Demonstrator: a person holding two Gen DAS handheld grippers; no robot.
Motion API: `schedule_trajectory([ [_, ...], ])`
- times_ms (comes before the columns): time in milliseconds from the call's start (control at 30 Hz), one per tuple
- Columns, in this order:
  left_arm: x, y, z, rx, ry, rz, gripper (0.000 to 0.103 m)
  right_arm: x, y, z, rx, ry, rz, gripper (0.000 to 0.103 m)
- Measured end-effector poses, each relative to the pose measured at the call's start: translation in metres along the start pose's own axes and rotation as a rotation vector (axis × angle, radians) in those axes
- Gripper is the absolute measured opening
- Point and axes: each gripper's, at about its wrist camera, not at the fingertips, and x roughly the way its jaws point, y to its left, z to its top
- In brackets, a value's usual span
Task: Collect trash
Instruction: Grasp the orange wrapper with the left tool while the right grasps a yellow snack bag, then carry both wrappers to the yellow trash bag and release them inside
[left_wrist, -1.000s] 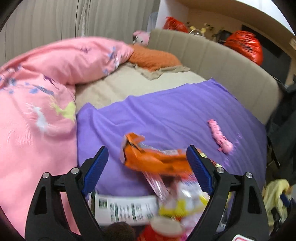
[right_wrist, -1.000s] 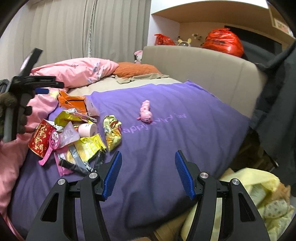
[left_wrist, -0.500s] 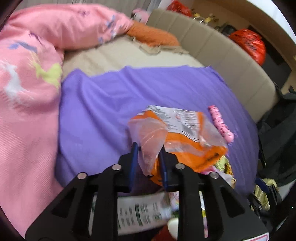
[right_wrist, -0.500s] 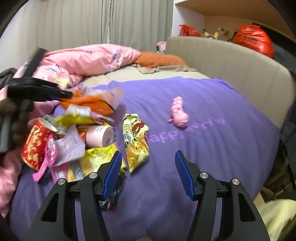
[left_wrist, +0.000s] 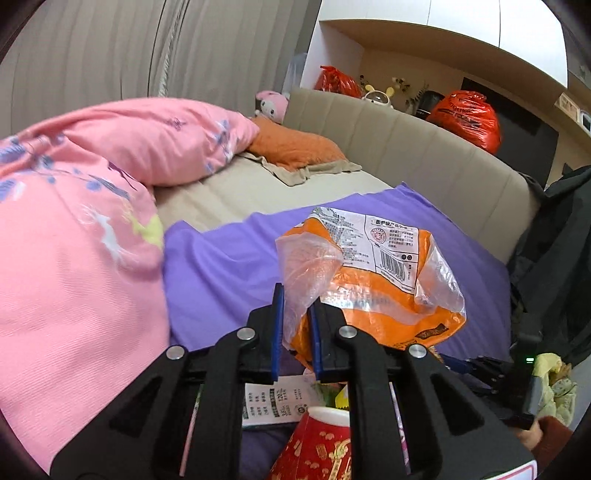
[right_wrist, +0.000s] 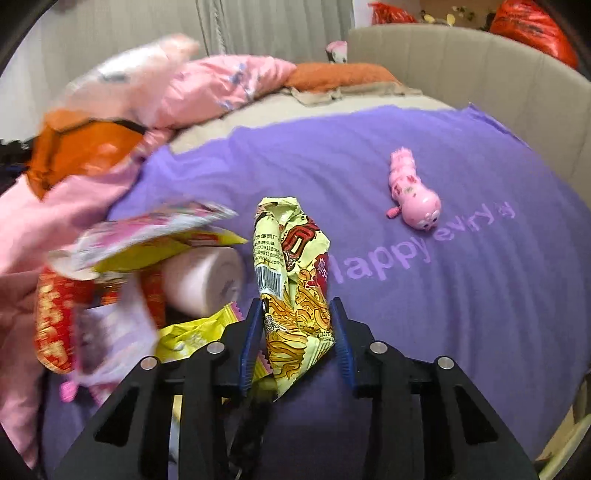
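Yellow noodle wrapper (right_wrist: 293, 280) lies lengthwise between right gripper (right_wrist: 295, 341) half-open jaws, frame centre; left gripper (left_wrist: 295, 334) pinches orange bag (left_wrist: 373, 291).

Left claw (left_wrist: 295, 317) pinching orange wrapper (left_wrist: 373, 284) — lifted above purple sheet (left_wrist: 221, 273)

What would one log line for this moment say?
left hand-held gripper: shut on orange wrapper | right hand-held gripper: straddling yellow noodle packet

Both wrist views low over the purple sheet (left_wrist: 221, 266), facing the headboard (right_wrist: 480, 85), apparently close.
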Motion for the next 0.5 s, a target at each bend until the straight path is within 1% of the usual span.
schedule_trajectory([
  [100, -0.012, -0.008, 0.0, 0.002, -0.014, 0.0, 0.012, -0.036, 0.003, -0.005, -0.025, -0.054, -0.033, 0.033],
  [200, -0.029, -0.024, 0.004, 0.02, -0.046, -0.02, 0.012, -0.076, -0.005, -0.009, -0.015, -0.098, -0.071, 0.033],
  [300, -0.051, -0.055, 0.004, 0.078, -0.081, -0.049, 0.012, -0.117, -0.018, -0.018, 0.005, -0.149, -0.115, 0.033],
  [367, -0.061, -0.076, 0.002, 0.11, -0.093, -0.067, 0.012, -0.145, -0.029, -0.027, 0.023, -0.179, -0.14, 0.033],
  [500, -0.083, -0.124, -0.006, 0.168, -0.108, -0.123, 0.012, -0.201, -0.049, -0.047, 0.044, -0.251, -0.217, 0.033],
])
